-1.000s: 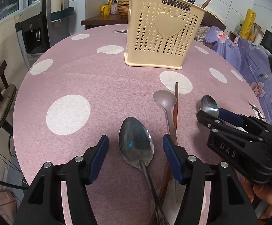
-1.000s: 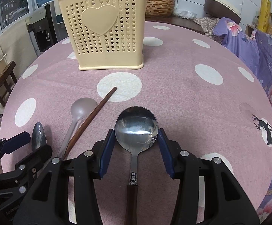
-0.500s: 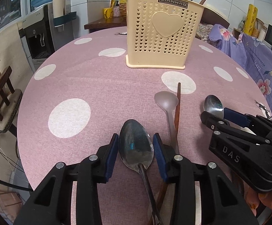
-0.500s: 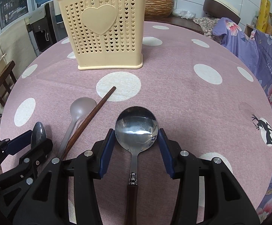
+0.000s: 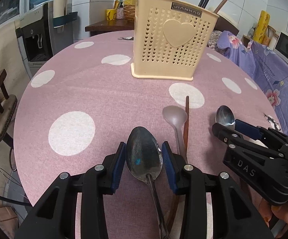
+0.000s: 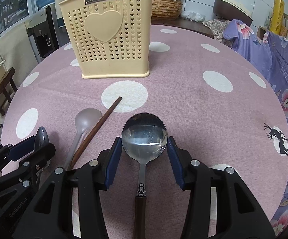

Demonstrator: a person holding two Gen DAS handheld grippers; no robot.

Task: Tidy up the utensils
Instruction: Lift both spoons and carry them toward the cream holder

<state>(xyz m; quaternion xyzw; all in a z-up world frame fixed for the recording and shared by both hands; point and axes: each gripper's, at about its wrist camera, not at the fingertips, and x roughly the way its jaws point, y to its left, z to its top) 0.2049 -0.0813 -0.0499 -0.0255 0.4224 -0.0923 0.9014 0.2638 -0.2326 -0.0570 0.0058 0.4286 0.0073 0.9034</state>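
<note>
At the near edge of the counter [image 5: 68,91], an oval metal spoon [image 5: 144,156] is being clamped at the bowl by the narrowly parted left gripper [image 5: 144,157], while a round-bowled spoon [image 6: 144,140] is being pinched likewise by the right gripper [image 6: 144,155]. Between them, a pale spoon [image 6: 85,119] and a chopstick [image 6: 98,127] are lying side by side; toward the far edge, the perforated holder [image 6: 109,33] is standing upright.

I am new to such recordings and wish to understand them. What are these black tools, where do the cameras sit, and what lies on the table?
There is no robot: a person holds a two-finger gripper in each hand. Each picture comes from a camera on one gripper, looking along its fingers. The left gripper pinches an oval spoon by its bowl; the right gripper pinches a round spoon likewise. On the table lie a grey spoon and a chopstick, before a holder.
</note>
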